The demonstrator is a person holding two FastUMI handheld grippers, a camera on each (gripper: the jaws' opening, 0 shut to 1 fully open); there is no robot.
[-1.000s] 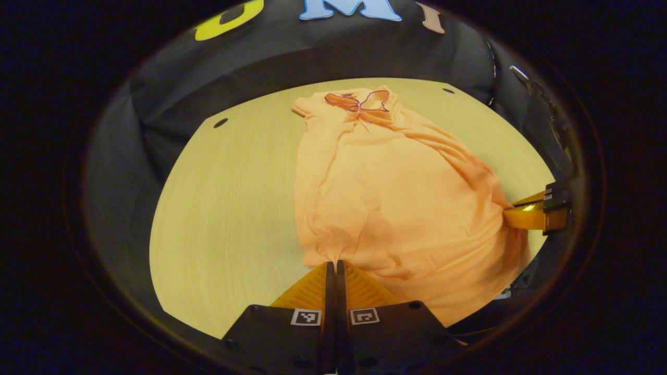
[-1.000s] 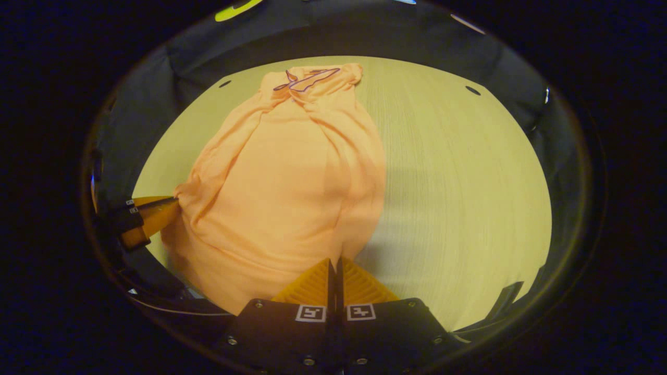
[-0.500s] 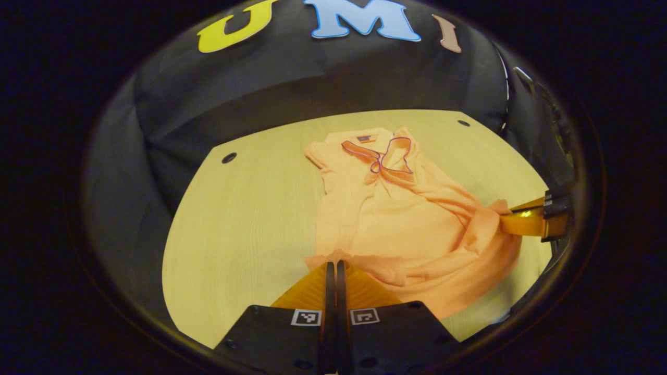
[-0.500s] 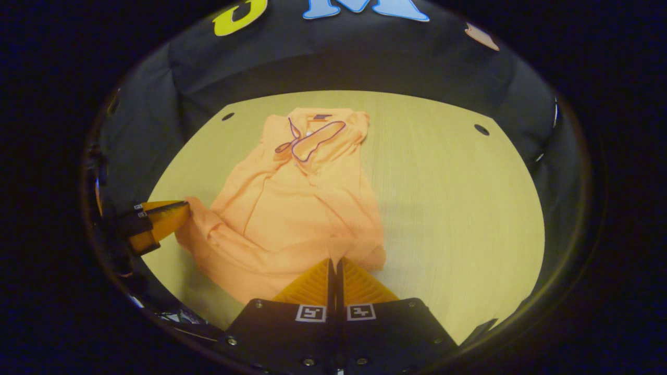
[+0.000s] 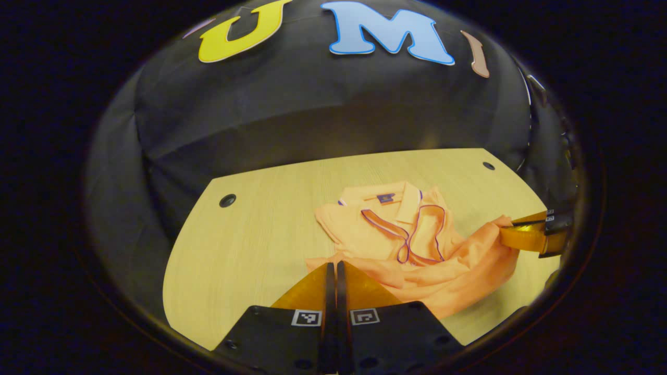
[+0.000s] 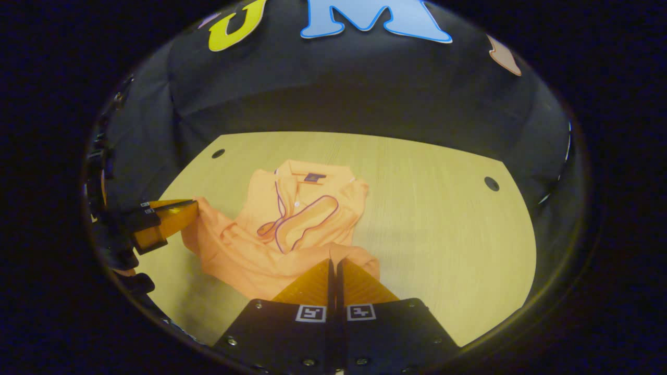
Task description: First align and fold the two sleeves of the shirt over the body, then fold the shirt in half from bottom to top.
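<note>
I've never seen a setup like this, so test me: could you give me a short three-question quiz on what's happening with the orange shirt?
1. True or false: both grippers are pinching the shirt.
2. What does the shirt lie on: (a) wooden table, (b) floor, (c) chair?
3. Which shirt part carries dark trim?

Key: 1. True: the left gripper and right gripper are shut on its hem. 2. (a), the table. 3. The collar.

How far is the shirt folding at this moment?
Sleeves look already folded in. In hand: the left tool and right tool each pinch a hem corner of the shirt, carried up near the collar. Left: lay the hem flat and release.
</note>
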